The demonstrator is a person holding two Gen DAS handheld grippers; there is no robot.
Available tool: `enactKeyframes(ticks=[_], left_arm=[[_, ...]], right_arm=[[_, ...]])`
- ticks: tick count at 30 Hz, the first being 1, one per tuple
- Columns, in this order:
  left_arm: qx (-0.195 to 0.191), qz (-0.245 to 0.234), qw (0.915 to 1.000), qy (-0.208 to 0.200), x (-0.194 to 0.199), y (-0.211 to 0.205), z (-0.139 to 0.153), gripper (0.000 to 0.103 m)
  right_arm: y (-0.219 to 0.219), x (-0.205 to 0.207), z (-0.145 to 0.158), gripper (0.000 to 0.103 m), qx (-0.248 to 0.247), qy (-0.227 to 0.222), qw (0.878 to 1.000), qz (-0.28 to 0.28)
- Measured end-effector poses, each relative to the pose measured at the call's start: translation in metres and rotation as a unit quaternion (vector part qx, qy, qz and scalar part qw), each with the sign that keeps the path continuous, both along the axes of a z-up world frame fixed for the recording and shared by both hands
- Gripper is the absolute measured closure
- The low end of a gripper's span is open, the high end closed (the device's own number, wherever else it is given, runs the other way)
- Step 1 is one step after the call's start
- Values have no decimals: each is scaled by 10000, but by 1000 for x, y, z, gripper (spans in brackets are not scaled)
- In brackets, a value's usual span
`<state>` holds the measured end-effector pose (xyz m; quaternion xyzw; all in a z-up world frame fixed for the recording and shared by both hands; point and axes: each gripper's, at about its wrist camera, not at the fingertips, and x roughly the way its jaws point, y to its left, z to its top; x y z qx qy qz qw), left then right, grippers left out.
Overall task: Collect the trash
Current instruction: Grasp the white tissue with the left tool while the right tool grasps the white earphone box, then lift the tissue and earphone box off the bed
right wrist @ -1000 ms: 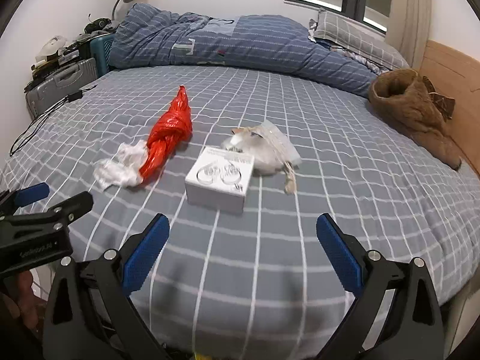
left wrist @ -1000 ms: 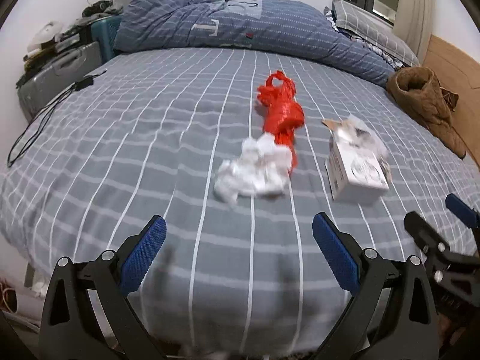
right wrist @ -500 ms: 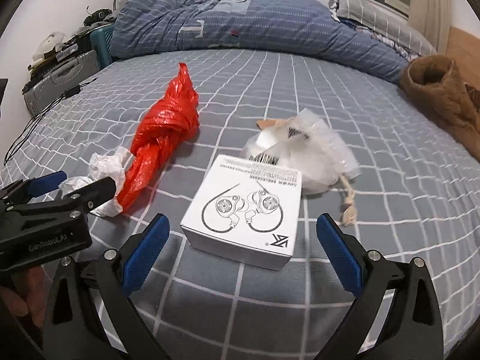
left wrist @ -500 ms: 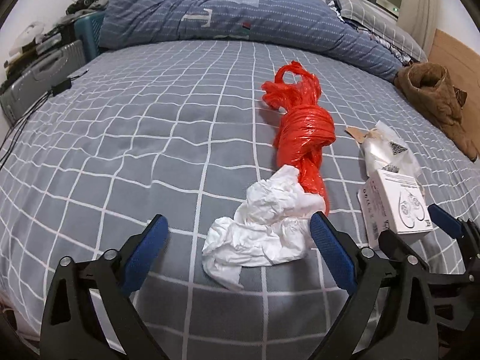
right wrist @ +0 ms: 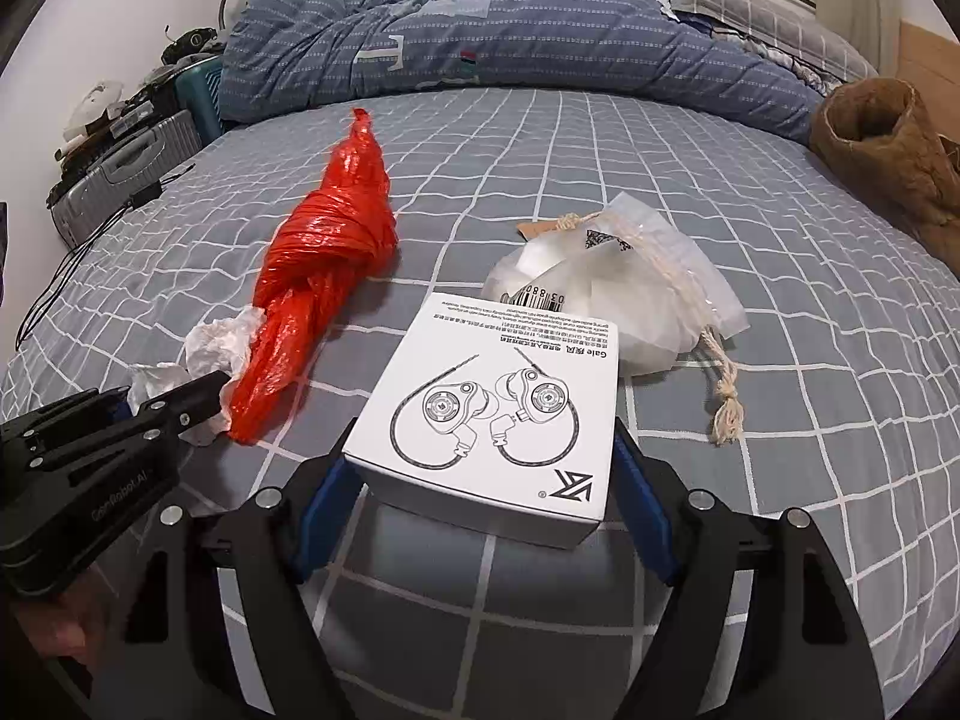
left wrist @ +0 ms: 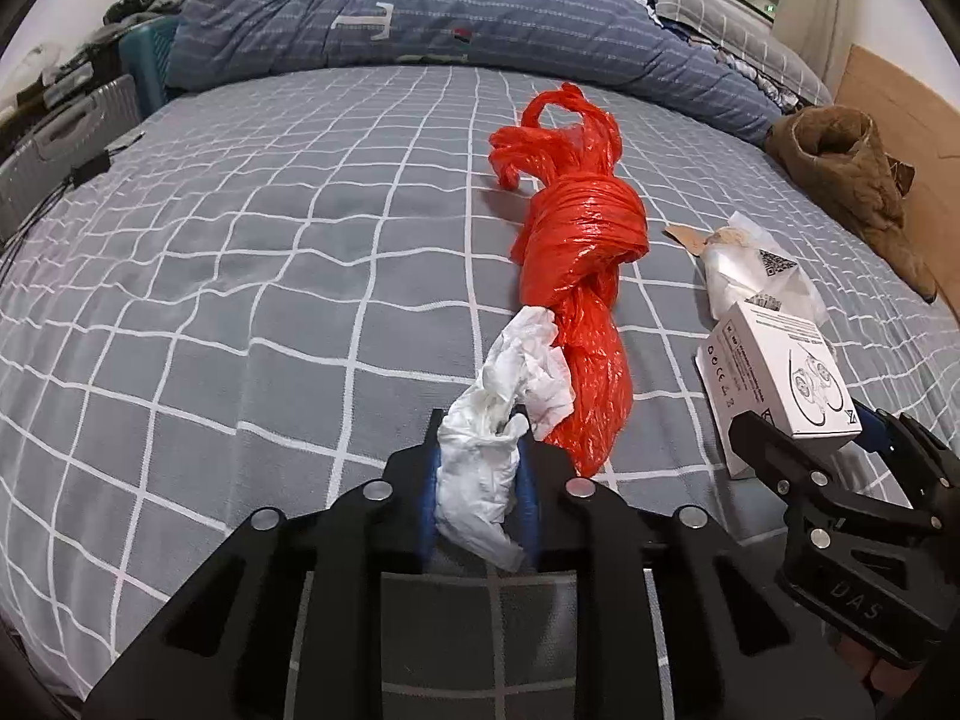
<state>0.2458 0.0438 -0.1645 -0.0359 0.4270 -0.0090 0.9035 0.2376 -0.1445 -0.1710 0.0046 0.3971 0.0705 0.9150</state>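
Your left gripper (left wrist: 480, 468) has just clamped the tissue (left wrist: 480, 468), touching the red bag (left wrist: 576, 276); your right gripper (right wrist: 480, 498), just closing, pinches the box (right wrist: 492, 420) beside it — that slick box could slip when lifted.

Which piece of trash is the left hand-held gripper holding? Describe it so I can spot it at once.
On the grey checked bedspread, find the long knotted red plastic bag lying mid-bed. At its near end is a crumpled white tissue wad, pinched in the left hand-held gripper. It is soft and creased, unlike the rigid white earphone box nearby.
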Motion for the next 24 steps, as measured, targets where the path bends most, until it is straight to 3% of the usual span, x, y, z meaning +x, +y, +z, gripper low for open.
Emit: enactKeyframes(ticks=[24], left_arm=[[19,-65,9997,-213,-27,-10,21,85]], right_arm=[[-6,-24,18,29,-97,-247,9996,-107]])
